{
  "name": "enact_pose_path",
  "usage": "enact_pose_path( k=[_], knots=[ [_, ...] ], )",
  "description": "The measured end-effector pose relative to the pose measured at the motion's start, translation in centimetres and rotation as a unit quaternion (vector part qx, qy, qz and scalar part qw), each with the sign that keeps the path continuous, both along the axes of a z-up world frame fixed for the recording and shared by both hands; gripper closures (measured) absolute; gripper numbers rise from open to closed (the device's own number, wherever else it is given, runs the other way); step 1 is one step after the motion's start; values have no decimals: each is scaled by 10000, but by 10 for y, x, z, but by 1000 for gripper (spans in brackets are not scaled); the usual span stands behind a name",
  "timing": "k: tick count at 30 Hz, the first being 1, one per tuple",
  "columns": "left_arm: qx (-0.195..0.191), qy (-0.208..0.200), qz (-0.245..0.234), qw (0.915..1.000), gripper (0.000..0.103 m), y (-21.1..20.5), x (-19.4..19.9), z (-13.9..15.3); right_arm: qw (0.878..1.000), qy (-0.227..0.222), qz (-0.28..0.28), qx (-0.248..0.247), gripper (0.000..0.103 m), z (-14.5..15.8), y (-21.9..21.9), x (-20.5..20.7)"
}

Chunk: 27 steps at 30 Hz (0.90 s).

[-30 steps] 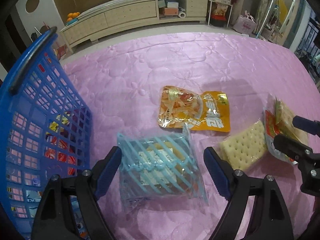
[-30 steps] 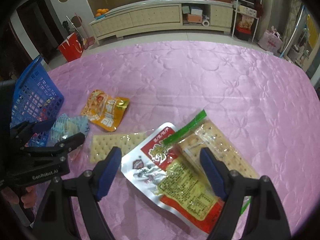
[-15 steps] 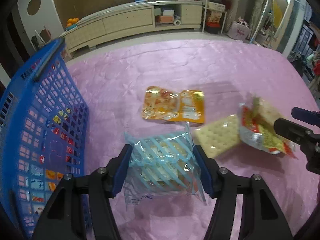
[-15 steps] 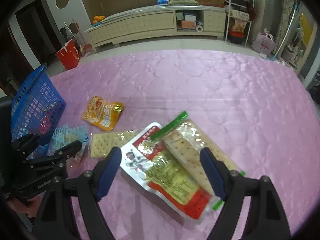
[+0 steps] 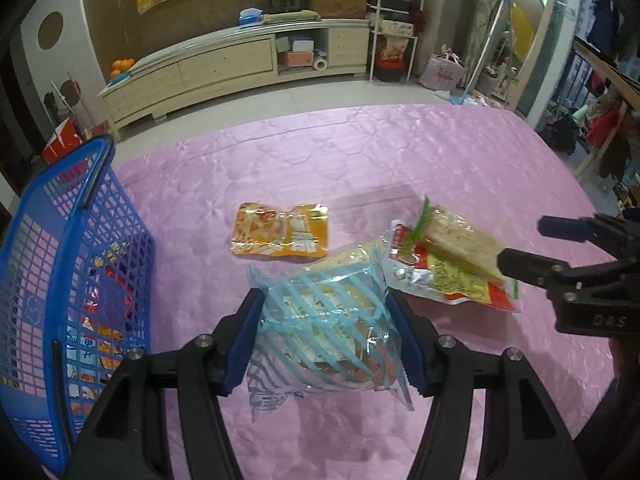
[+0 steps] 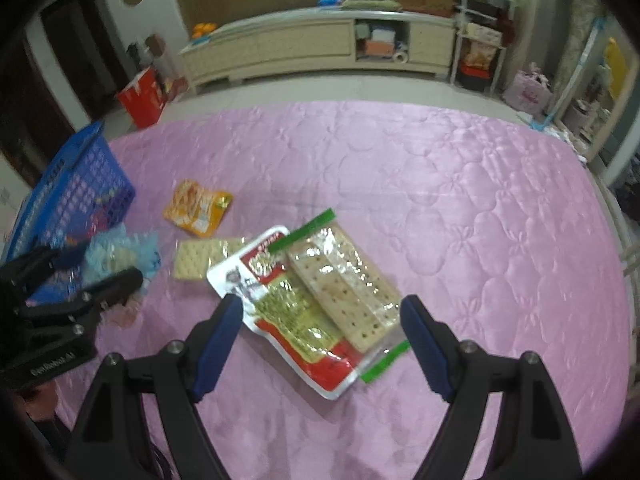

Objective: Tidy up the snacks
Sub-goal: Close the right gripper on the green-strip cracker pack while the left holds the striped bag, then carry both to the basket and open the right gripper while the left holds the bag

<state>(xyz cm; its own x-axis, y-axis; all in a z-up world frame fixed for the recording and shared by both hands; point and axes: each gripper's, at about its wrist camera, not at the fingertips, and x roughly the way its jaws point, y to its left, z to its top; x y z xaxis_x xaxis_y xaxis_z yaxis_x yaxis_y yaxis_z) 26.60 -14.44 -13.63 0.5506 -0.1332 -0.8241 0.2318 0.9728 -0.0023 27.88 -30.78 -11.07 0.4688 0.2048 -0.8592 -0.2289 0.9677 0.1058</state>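
Note:
My left gripper (image 5: 324,340) is shut on a light-blue striped snack packet (image 5: 320,328) and holds it above the pink quilted table (image 5: 360,152). The packet also shows in the right wrist view (image 6: 120,256). A blue mesh basket (image 5: 60,280) with several snacks stands at the left. My right gripper (image 6: 320,344) is open above a red-and-silver packet (image 6: 288,308) and a clear cracker pack with green ends (image 6: 344,284). An orange packet (image 5: 280,232) and a bare cracker pack (image 6: 204,256) lie between them.
A long cream cabinet (image 5: 240,64) stands beyond the table's far edge, with a red bag (image 6: 142,96) on the floor. The basket (image 6: 68,200) is at the table's left edge. The table's right half is bare pink cloth (image 6: 500,240).
My left gripper closed on the blue striped packet and lifted it. The right gripper rose and drew back a little from the red and cracker packs, staying open.

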Motion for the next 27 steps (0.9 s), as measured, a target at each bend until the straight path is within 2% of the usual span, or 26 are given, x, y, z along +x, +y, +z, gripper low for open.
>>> enact_pose_path(
  k=[7,11,13,17,20,27],
  knots=[
    [-17,44,-1,10000,43,-14,9,-8,9987,118,482,-61,19,-21,-2,14],
    [15,86,-25,10000,43,-19,13,-12,9965,303,768,-150,19,-43,4,24],
    [51,105,-65,9999,43,-23,15,-17,9959,447,770,-149,19,-54,3,31],
    [114,119,-106,9998,43,-23,19,-22,9962,439,747,-33,19,-61,-2,41],
    [114,144,-90,9998,43,-22,22,-25,9957,406,818,-154,33,-63,-1,43],
    [91,85,-136,9998,43,-20,12,-21,9943,334,979,-268,38,-59,8,31]
  ],
)
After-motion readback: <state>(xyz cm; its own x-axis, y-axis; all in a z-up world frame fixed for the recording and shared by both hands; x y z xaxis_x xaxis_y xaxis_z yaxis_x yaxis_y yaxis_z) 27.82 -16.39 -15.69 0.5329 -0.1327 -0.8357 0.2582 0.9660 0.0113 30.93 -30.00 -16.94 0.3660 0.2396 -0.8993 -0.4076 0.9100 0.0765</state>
